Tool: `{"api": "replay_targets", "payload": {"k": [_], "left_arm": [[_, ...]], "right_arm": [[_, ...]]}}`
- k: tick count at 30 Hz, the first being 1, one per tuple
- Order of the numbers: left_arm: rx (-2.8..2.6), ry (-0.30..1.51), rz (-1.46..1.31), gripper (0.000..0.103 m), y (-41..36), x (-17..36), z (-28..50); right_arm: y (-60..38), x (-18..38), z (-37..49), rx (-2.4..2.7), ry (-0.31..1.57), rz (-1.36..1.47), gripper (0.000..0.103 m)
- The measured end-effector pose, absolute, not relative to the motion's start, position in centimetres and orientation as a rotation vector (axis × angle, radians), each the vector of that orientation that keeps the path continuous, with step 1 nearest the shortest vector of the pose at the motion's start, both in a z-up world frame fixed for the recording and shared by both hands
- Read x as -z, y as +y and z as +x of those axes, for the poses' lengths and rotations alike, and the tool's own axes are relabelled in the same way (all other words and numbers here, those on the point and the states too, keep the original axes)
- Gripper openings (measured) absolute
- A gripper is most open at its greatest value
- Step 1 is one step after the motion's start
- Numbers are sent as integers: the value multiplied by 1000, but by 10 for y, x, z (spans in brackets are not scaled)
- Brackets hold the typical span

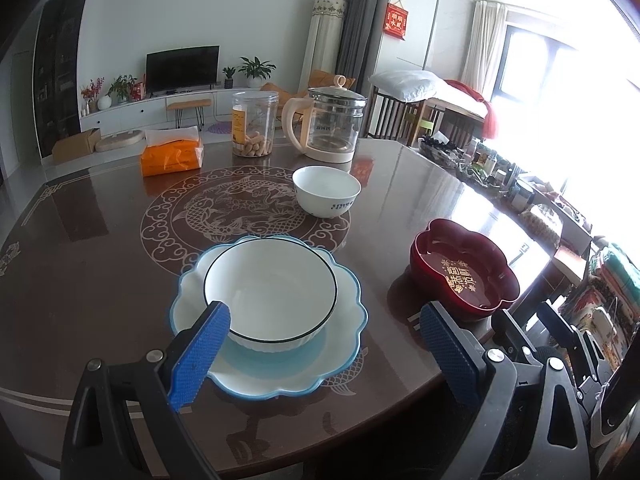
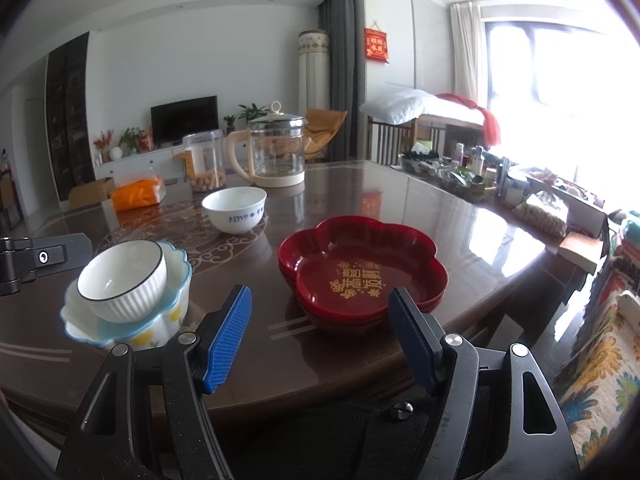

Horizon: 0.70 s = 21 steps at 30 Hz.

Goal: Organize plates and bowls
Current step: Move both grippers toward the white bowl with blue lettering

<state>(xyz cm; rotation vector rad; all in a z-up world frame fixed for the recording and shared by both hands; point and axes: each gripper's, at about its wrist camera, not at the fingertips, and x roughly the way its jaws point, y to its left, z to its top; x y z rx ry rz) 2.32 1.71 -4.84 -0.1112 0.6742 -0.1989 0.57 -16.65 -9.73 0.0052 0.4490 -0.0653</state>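
Note:
A white ribbed bowl with a black rim (image 1: 270, 290) (image 2: 122, 280) sits inside a scalloped blue-edged dish (image 1: 344, 320) (image 2: 176, 276) near the table's front. A small white bowl with blue writing (image 1: 326, 190) (image 2: 235, 209) stands farther back. A red flower-shaped dish (image 1: 464, 266) (image 2: 362, 270) lies to the right; in the right wrist view it looks like a stack of two. My left gripper (image 1: 324, 344) is open and empty, just in front of the stacked bowl. My right gripper (image 2: 320, 336) is open and empty, just in front of the red dish.
A glass kettle (image 1: 330, 122) (image 2: 276, 148), a clear jar of snacks (image 1: 254, 124) (image 2: 204, 164) and an orange tissue pack (image 1: 172, 156) (image 2: 138, 192) stand at the far side of the brown table (image 1: 100, 280). Clutter lines the table's right edge (image 1: 520, 192) (image 2: 480, 176).

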Motion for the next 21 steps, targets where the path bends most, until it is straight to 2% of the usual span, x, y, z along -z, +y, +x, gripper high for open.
{"api": "replay_targets", "payload": {"k": [5,12,21], "left_arm": [[211,684,-127,95,21,46,26],[264,681,-199,95,52,12,55],[281,904,-231,95,94,0,165]], "right_arm": [[-166,97,5,62,443,1,74],[-177,85,18,18,473,59,74],[-182,52,105,-188,675,141,74]]}}
